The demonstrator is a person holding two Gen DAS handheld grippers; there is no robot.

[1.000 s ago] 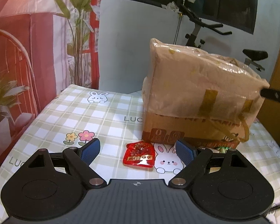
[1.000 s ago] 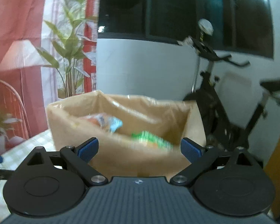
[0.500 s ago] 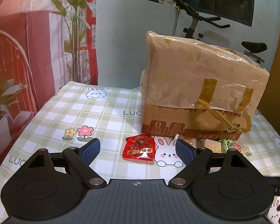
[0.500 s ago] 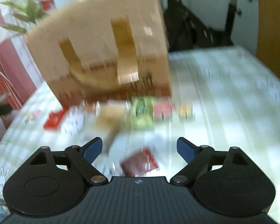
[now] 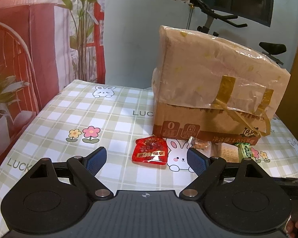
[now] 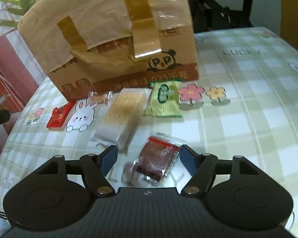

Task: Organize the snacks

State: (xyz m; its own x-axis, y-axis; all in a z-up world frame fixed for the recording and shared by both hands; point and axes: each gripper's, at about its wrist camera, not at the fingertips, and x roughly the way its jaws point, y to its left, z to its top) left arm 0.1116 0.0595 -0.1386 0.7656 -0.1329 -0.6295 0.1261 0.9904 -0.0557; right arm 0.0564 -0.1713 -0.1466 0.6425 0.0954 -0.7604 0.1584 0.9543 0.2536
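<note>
With the cardboard box (image 6: pixel 113 37) taken as landmark, the snacks are seen strung along its front base: from left to right, a red packet (image 6: pixel 58 117), a small clear-wrapped candy (image 6: pixel 100 97), a pale cracker pack (image 6: pixel 123 115) and a green packet (image 6: pixel 164 101). The left gripper (image 5: pixel 146 158) is held with its jaws wide apart and empty, just before the red packet. Nearer the viewer than the box, a dark red packet (image 6: pixel 158 159) is bracketed by the right gripper (image 6: pixel 147 159), whose jaws are closing, its pads not yet pressed on. A slip is judged likely: the glossy, flat wrapper could be pinched at one edge or pushed aside, and the cracker pack beside the left finger could be nudged.
</note>
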